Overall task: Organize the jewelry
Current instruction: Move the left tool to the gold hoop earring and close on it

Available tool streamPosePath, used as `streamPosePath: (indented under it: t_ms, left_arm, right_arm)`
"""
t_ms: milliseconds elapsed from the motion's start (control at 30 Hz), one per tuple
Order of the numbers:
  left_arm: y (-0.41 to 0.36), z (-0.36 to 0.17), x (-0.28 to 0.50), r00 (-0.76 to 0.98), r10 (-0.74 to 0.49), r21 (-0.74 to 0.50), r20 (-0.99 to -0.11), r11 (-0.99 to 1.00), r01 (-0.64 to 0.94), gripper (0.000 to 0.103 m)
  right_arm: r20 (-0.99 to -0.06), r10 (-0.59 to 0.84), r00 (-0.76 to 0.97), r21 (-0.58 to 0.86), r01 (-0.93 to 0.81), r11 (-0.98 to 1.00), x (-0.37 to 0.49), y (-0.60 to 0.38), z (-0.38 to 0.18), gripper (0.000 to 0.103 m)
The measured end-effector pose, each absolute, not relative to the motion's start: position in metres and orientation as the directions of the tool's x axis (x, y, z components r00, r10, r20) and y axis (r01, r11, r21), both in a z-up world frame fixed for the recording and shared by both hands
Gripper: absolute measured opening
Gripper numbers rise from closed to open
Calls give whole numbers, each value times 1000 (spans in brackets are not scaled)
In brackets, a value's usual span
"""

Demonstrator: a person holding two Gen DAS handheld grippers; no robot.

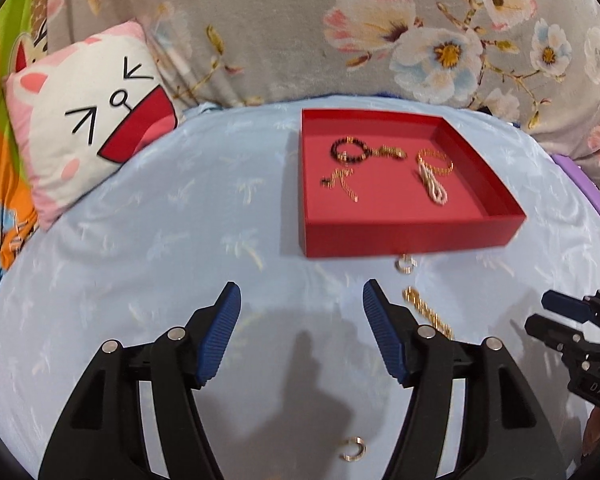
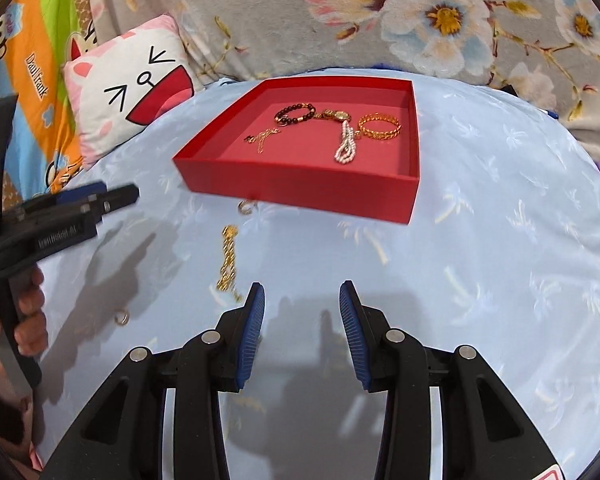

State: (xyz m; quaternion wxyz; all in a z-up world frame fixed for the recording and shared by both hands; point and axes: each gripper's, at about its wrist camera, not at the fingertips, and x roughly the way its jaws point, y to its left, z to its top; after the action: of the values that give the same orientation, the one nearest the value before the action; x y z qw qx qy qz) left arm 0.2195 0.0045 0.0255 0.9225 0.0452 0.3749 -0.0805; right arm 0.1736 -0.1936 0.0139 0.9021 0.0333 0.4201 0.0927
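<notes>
I have both grippers empty over the pale blue bedspread (image 1: 140,240), between pickups in the sorting job. The red tray (image 1: 404,236) sits ahead of me and already holds a dark bead bracelet (image 1: 350,150), a small watch (image 1: 390,153), a gold chain bangle (image 1: 436,162), a pearl strand (image 1: 432,184) and a thin gold chain (image 1: 340,184). Still out on the cloth are a gold chain (image 2: 229,256) lying just left of my right gripper (image 2: 302,300), a small ring (image 2: 246,207) close to the tray's near wall, and another ring (image 1: 354,448) down between the arms of my left gripper (image 1: 302,300). The left gripper's blue pads (image 1: 224,332) stand well spread with nothing but cloth between them; the right gripper's pads (image 2: 252,336) are parted less widely and are also empty. I judge the next step is to collect one of the loose pieces, most likely the gold chain, since it lies between my two tools. That calls for lowering the tips onto the cloth, straddling the chain across its width, and closing gently so the links bunch up instead of sliding away; the soft bedding may give under pressure, so I would pinch low and lift slowly before carrying it to the tray.
</notes>
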Motion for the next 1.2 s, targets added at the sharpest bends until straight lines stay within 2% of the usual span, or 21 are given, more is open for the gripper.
streamPosePath:
  t_ms: [67, 367, 667, 900, 967, 1033, 1200]
  left_arm:
    - [3, 17, 207, 702, -103, 35, -705, 983, 179, 68]
    - [0, -2, 162, 686, -120, 30, -718, 979, 202, 68]
    - [8, -13, 145, 662, -132, 3, -738, 980, 199, 68]
    - [5, -22, 142, 642, -143, 1, -753, 976, 218, 68]
    - [4, -23, 143, 638, -147, 2, -756, 974, 228, 66]
    - [2, -25, 144, 625, -157, -5, -765, 971, 238, 55]
    - [3, -26, 145, 621, -169, -18, -766, 970, 242, 43]
  right_arm:
    - [-749, 184, 636, 124, -139, 983, 166, -191, 11, 39]
    - [-762, 211, 613, 156, -143, 977, 146, -189, -4, 39]
    - [-763, 277, 584, 203, -190, 961, 143, -174, -10, 39]
    - [-763, 274, 585, 211, -176, 962, 143, -173, -14, 39]
    - [-762, 272, 588, 214, -168, 962, 143, -175, -14, 39]
    - [-763, 268, 588, 214, -162, 963, 145, -176, -15, 39]
    - [-766, 265, 586, 213, -158, 964, 146, -177, -17, 39]
